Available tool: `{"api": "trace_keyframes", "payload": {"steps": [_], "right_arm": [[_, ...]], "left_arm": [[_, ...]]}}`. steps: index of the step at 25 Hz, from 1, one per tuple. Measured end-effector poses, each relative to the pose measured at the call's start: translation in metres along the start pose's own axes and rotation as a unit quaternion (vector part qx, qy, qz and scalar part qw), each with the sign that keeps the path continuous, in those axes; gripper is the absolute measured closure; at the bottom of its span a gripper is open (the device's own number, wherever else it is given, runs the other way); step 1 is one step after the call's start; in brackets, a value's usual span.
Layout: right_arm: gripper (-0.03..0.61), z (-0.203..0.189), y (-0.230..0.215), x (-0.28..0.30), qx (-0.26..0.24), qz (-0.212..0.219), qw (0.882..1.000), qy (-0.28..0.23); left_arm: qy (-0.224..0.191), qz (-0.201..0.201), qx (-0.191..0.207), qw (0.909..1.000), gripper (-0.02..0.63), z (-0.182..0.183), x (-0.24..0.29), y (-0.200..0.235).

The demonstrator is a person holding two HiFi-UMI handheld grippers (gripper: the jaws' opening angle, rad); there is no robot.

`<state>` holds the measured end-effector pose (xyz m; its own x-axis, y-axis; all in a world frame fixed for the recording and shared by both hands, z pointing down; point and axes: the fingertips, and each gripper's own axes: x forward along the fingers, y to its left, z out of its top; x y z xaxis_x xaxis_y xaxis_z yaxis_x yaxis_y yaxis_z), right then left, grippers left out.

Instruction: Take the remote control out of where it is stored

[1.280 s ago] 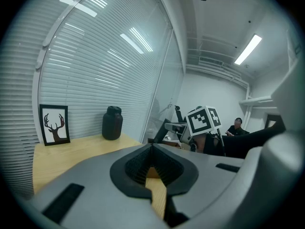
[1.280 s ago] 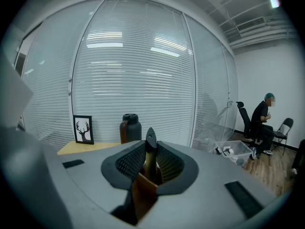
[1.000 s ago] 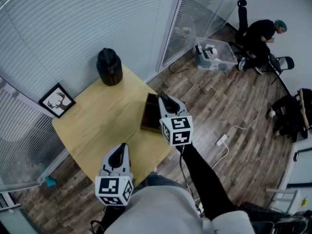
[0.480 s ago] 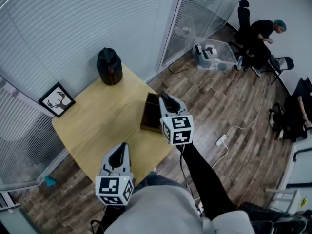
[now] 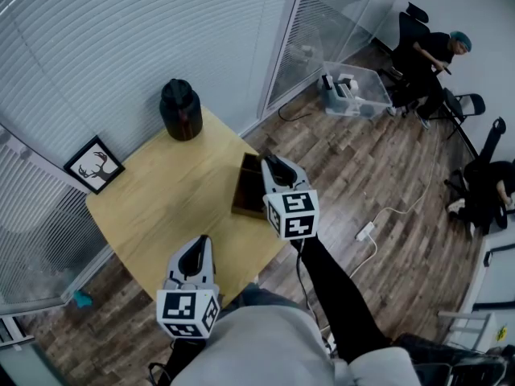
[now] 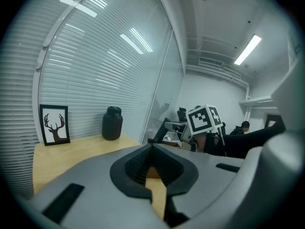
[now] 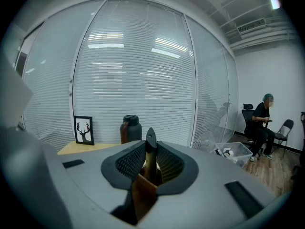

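A slim black remote control (image 7: 150,144) stands on edge between the jaws of my right gripper (image 7: 150,151), which is shut on it. Just under it is the dark wooden box (image 7: 142,194). In the head view the right gripper (image 5: 270,165) hovers over that box (image 5: 244,190) at the right edge of the wooden table (image 5: 161,207); the remote is hidden there. My left gripper (image 5: 199,248) is low over the table's front part, and its jaws (image 6: 152,149) are shut with nothing in them.
A dark jug (image 5: 180,109) and a framed deer picture (image 5: 94,166) stand at the table's far side, by the blinds. On the floor to the right are a clear plastic bin (image 5: 354,87) and a white power strip (image 5: 366,230). A seated person (image 5: 426,55) is far right.
Neither gripper has moved. Only the people at the far right of the room have shifted.
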<state>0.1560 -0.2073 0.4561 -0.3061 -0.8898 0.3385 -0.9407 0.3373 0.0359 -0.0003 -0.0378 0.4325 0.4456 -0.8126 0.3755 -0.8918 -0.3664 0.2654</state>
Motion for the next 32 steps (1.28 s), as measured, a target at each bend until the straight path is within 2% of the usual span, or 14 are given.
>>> {"api": "trace_keyframes", "payload": {"steps": [32], "right_arm": [[0.505, 0.0070, -0.0002, -0.0060, 0.001, 0.000, 1.000, -0.007]], "left_arm": [[-0.001, -0.004, 0.001, 1.0000, 0.604, 0.0012, 0.0020, -0.0012]]}}
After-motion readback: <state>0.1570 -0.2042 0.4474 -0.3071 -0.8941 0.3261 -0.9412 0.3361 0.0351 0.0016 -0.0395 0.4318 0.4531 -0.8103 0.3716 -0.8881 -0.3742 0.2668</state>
